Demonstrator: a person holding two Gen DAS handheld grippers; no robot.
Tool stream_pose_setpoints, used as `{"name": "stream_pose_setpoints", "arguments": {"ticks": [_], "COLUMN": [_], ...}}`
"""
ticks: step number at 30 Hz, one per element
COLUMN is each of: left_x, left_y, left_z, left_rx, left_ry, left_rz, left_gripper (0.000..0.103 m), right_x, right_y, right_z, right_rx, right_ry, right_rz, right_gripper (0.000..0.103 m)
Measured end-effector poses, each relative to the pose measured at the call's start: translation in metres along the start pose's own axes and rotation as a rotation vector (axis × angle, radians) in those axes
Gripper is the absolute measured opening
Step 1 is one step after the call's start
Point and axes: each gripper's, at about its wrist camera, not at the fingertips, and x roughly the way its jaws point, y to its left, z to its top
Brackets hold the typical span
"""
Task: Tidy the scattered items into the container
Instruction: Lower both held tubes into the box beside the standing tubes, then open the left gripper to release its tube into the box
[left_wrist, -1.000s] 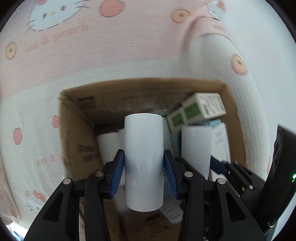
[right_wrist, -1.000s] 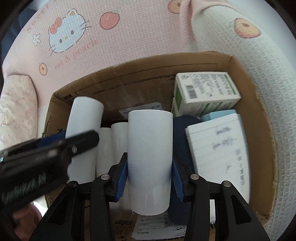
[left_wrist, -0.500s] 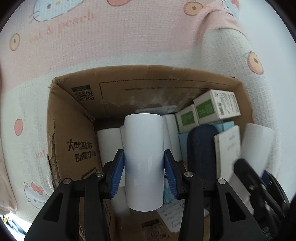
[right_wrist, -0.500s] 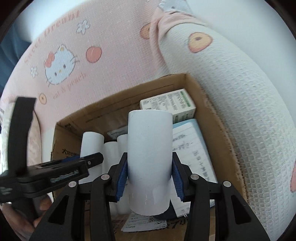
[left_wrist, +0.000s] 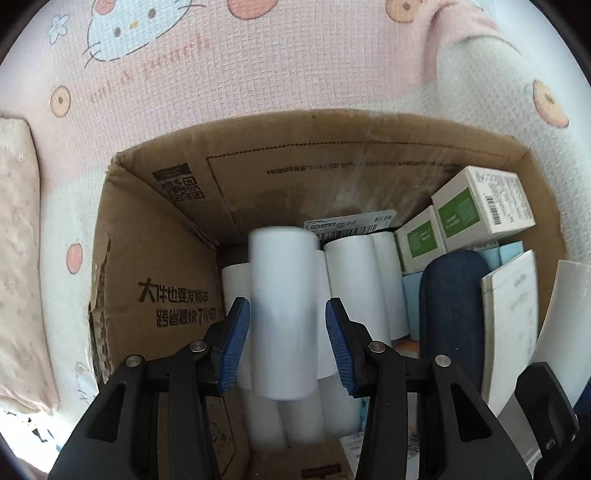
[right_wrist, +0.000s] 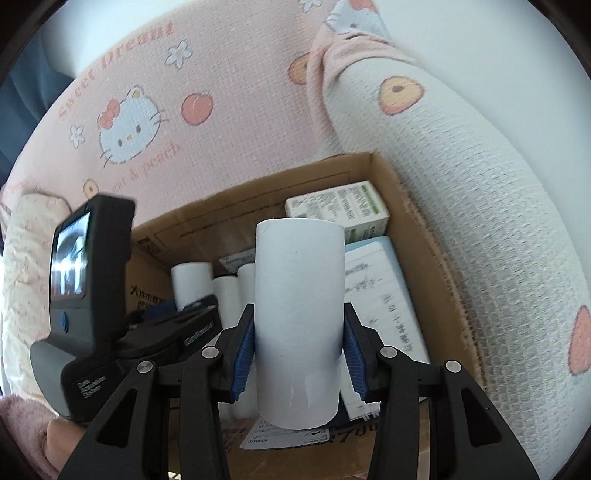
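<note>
A pink-and-white quilted blanket (left_wrist: 229, 96) printed with cartoon cats and peaches fills the background beyond both grippers, and a rolled white part of it (right_wrist: 461, 206) runs along the right of the right gripper. On it sits an open cardboard box (left_wrist: 155, 258), directly ahead of and below both grippers – this is the container

Inside the box, past the left gripper's fingers, a cluster of white rolls (left_wrist: 354, 280) stands upright against the far-left corner. To the right of that gripper lie a dark blue rounded case (left_wrist: 450, 306), a white notebook with handwriting (left_wrist: 509, 314) and, further back, two white-and-green cartons (left_wrist: 476, 214), one stacked higher than the other. A printed label (left_wrist: 351, 223) leans on the back wall behind the rolls

The left gripper (left_wrist: 288, 332) points steeply down into the box with a white roll (left_wrist: 284, 314) upright between its blue pads (left_wrist: 234, 339); the roll looks blurred, and a thin gap seems to show on each side, so I cannot tell whether the pads are pressing on it

The right gripper (right_wrist: 299, 354) clamps a second white roll (right_wrist: 297, 325) – its blue pads sit flush against both sides, the roll upright and above the box's near-right part, over the notebook and dark case. To its left the body of the left gripper shows with a small lit screen (right_wrist: 70, 254), and a hand (right_wrist: 62, 439) in a fuzzy pink sleeve (right_wrist: 22, 432) grips it from below
</note>
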Motion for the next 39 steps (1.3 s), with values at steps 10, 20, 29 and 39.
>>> {"name": "stream_pose_setpoints", "arguments": {"ticks": [10,20,29,39], "left_x": [-0.021,-0.052,-0.076,-0.065], "left_y": [0.000,0.035,0.067,0.078], "left_z": [-0.005,-0.002,-0.001,0.014], "left_rx": [-0.003,0.088,0.177,0.238], "left_ry": [-0.001,-0.116,-0.323,-0.336], "left_rz": [-0.099,-0.281,-0.307,-0.363], "left_gripper": [0.053,0.053,0.021,0.008], "right_x": [0.000,0.020,0.057,0.096], "right_y": [-0.001,0.016,0.040,0.058], "right_z": [0.002,0.002,0.006,0.016], "right_rx": [-0.004,-0.024,-0.051,-0.078], "right_ry": [0.013,0.068,0.160,0.259], "right_rz": [0.013,0.047,0.133,0.117], "right_gripper": [0.041,0.041,0.041,0.041]}}
